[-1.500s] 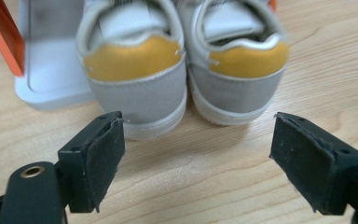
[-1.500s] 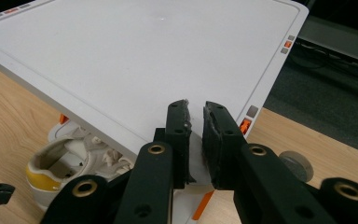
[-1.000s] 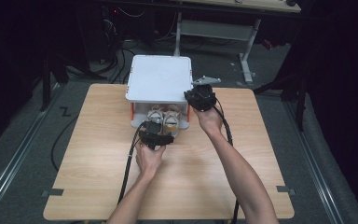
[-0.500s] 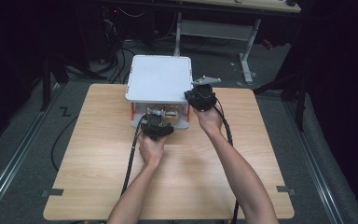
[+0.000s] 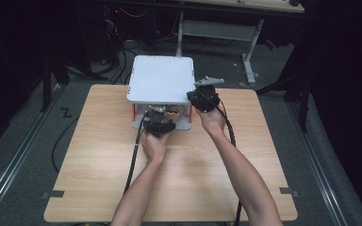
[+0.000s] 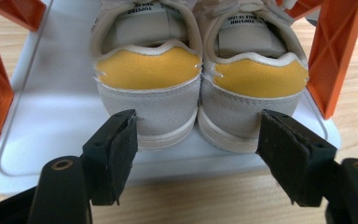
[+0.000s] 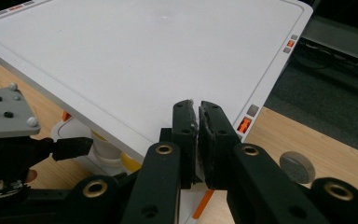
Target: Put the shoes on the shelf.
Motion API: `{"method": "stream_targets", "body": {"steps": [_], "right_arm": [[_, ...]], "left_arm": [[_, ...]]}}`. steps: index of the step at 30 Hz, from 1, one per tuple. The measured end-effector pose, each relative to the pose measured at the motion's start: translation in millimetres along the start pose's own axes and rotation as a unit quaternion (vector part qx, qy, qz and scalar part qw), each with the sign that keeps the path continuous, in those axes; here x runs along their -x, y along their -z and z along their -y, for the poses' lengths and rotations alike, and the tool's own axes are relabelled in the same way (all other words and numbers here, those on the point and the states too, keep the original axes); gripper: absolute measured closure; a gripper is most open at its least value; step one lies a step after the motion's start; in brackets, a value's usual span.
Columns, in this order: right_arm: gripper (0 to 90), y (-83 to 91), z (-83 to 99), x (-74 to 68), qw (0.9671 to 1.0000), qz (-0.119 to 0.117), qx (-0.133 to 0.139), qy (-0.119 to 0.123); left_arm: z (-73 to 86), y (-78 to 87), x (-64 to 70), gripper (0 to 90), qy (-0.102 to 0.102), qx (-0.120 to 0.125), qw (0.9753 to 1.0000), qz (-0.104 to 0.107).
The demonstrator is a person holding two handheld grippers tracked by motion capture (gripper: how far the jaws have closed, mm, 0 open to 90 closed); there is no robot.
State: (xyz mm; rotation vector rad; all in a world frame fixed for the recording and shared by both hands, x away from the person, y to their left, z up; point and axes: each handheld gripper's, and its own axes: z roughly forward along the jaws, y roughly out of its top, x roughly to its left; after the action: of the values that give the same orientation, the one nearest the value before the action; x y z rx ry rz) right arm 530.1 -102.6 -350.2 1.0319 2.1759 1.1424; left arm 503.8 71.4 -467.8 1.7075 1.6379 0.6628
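Orange corner posts (image 6: 328, 56) hold a white top shelf (image 5: 160, 79) above a white bottom shelf (image 6: 51, 116) on the wooden table (image 5: 99, 165), and a pair of grey suede sneakers (image 6: 196, 93) with yellow heel tabs stands on the bottom shelf, heels toward the person. The left gripper (image 6: 196, 149) sits low at the rack's front edge with its jaws spread wide, one pad outside each shoe's heel, apparently so that both sneakers can be pinched together; the pads look close to the suede but not yet pressing. The right gripper (image 7: 196, 140) has its jaws closed together at the near right corner of the top shelf, probably to steady or tilt the rack, though whether they actually clamp the edge is unclear. Compared with a second ago, the left hand (image 5: 154, 146) has moved forward, toward the shoes, while the right hand (image 5: 212, 120) has kept its place.
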Motion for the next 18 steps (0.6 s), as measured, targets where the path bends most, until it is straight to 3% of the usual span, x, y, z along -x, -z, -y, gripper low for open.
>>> {"method": "stream_targets", "body": {"steps": [6,8,13,18], "right_arm": [[85.3,0.1,0.0,0.0,1.0000,0.000,0.000,0.001],[85.3,0.2,0.0,-0.2,1.0000,0.001,-0.001,0.001],[84.5,0.1,-0.2,-0.2,1.0000,0.002,0.000,0.003],[72.7,2.4,-1.0,1.7,1.0000,0.006,-0.003,0.005]], "left_arm": [[-1.7,-3.9,1.6,29.5,0.000,0.005,1.0000,-0.004],[-1.1,-2.5,1.5,30.9,-0.014,-0.001,0.9999,-0.005],[-0.4,3.9,2.0,29.6,-0.017,0.002,0.9998,0.006],[2.0,12.1,2.1,30.4,-0.029,0.005,0.9993,0.022]]}}
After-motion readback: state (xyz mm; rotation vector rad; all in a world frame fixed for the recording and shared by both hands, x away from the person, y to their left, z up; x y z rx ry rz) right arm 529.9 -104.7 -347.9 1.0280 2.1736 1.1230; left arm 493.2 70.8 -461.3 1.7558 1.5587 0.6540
